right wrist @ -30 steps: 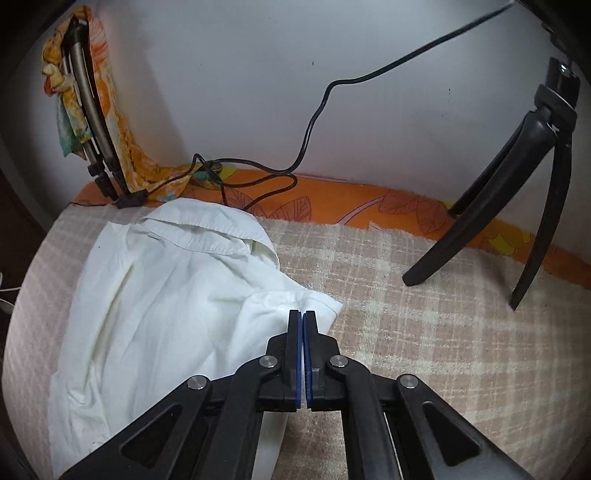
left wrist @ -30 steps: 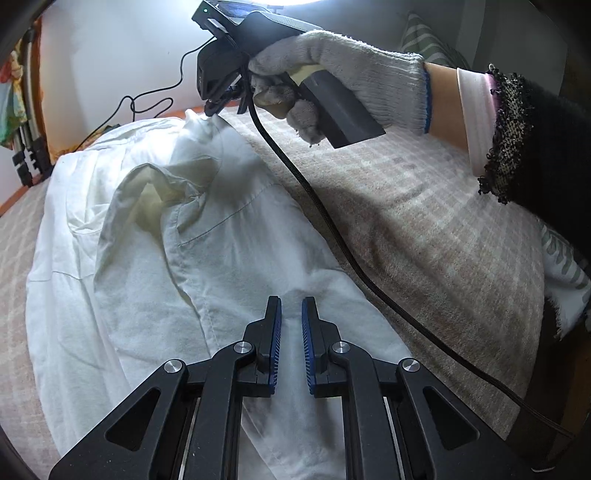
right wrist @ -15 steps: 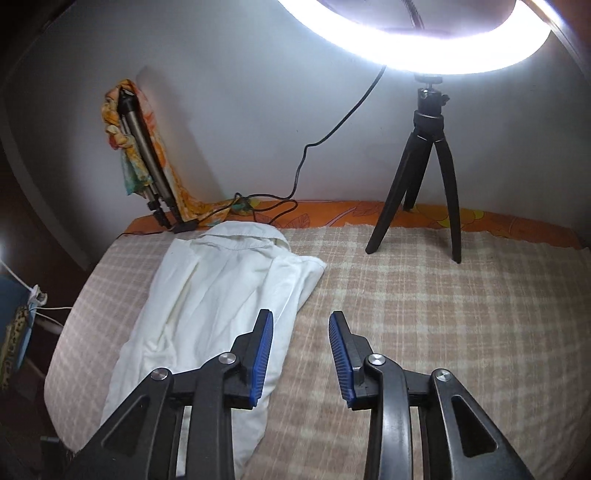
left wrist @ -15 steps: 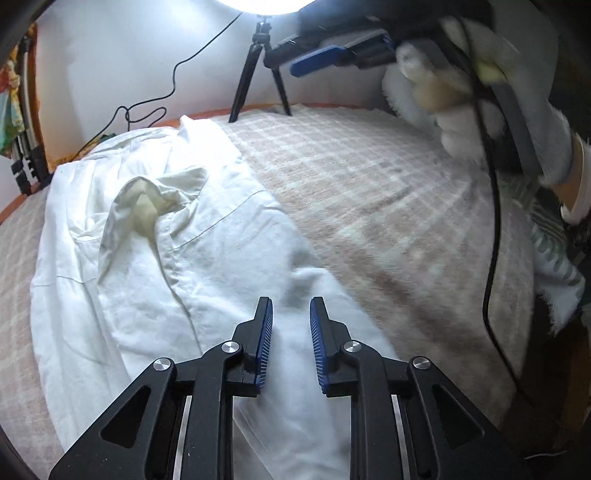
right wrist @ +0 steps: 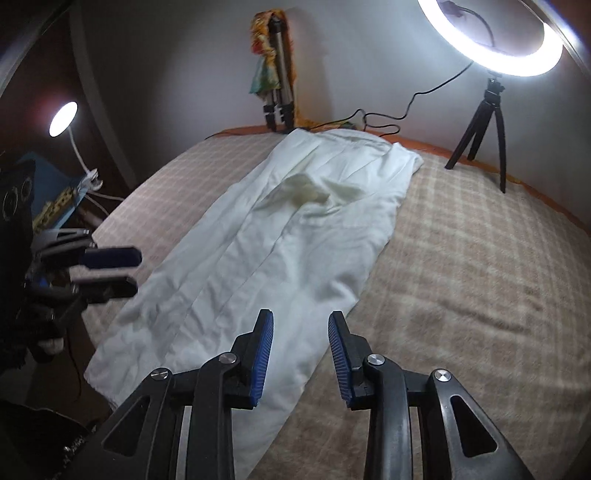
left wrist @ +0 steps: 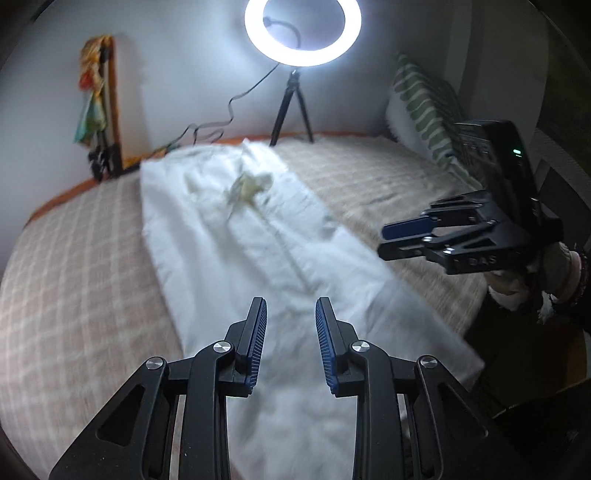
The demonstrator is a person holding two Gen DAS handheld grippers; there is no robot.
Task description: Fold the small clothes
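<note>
A white shirt (left wrist: 266, 251) (right wrist: 295, 229) lies flat on the checked bed cover (left wrist: 74, 258) (right wrist: 461, 258). It is folded lengthwise into a long strip, collar at the far end. My left gripper (left wrist: 291, 314) (right wrist: 136, 272) hovers over the near hem end. Its jaws are opening and nothing is between them. My right gripper (right wrist: 301, 321) (left wrist: 384, 242) hangs open above the strip's near right edge, also holding nothing. A gloved hand holds it at the bed's right side.
A lit ring light (left wrist: 302, 33) (right wrist: 495, 37) on a small tripod stands at the far edge, its cable trailing along the wall. A folded tripod with a colourful cloth (left wrist: 103, 110) (right wrist: 277, 74) leans there too. A striped pillow (left wrist: 424, 107) lies far right, a desk lamp (right wrist: 62, 118) at left.
Both grippers have pulled back from the shirt's collar end toward the hem and risen a little. The right one let go of the folded edge and opened; the left jaws have widened.
</note>
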